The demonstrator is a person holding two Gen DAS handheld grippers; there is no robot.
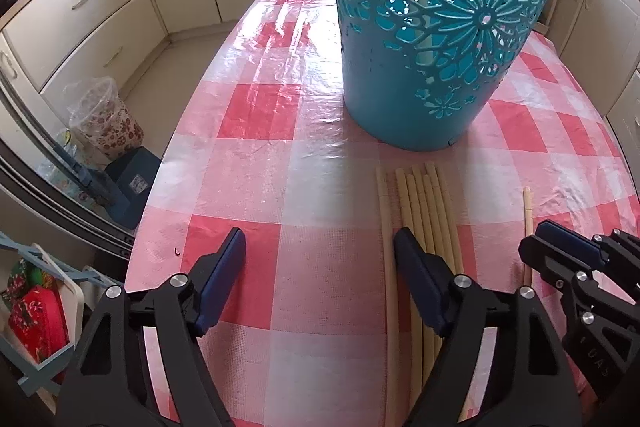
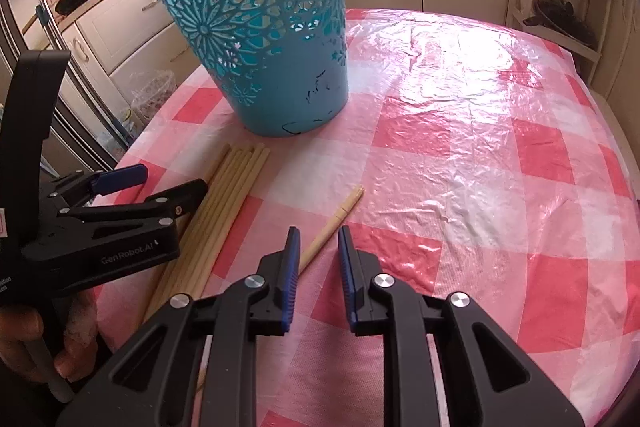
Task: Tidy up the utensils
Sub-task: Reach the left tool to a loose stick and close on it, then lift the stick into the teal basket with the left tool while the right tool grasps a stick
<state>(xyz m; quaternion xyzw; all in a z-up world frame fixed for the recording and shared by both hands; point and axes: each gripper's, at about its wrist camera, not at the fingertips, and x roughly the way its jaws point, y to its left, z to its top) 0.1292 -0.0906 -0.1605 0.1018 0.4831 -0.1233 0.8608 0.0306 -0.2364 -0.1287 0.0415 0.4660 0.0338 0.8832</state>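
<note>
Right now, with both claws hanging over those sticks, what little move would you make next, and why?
Probably shift the left gripper sideways onto the bundle of chopsticks: its jaws are open with only tablecloth between them, and the bundle lies under its right finger. The blue basket stands just behind. The right gripper, nearly closed and empty, sits beside the single chopstick.

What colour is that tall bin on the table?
The bin is teal, pierced with flower cut-outs; the right wrist view shows it best.
</note>
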